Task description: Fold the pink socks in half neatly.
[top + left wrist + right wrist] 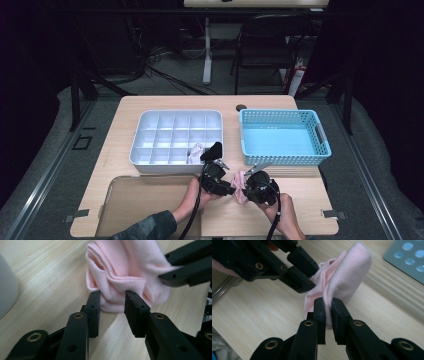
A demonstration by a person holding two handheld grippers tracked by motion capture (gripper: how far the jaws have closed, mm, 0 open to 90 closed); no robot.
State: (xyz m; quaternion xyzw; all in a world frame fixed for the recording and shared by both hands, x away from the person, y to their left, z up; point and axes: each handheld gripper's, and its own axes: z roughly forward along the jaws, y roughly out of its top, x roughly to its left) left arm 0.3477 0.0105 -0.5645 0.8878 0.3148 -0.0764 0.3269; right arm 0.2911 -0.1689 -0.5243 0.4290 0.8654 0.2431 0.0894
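Now the pink sock point(240, 186) is held bunched above the desk point(125, 125), long axis toward the person, clamped by the right tongs point(328, 305); left tongs point(112, 298) are pressed onto its fold.

Grippers crowd table's near edge point(300, 225), pink cloth point(240, 186) bunched between them. White divided tray point(177, 116) stands just beyond left gripper point(226, 187), blue basket point(285, 137) just beyond right gripper point(243, 184). Narrow bare lane between tray and basket. Tan mat point(140, 200) at near left looks flat, probably passable.
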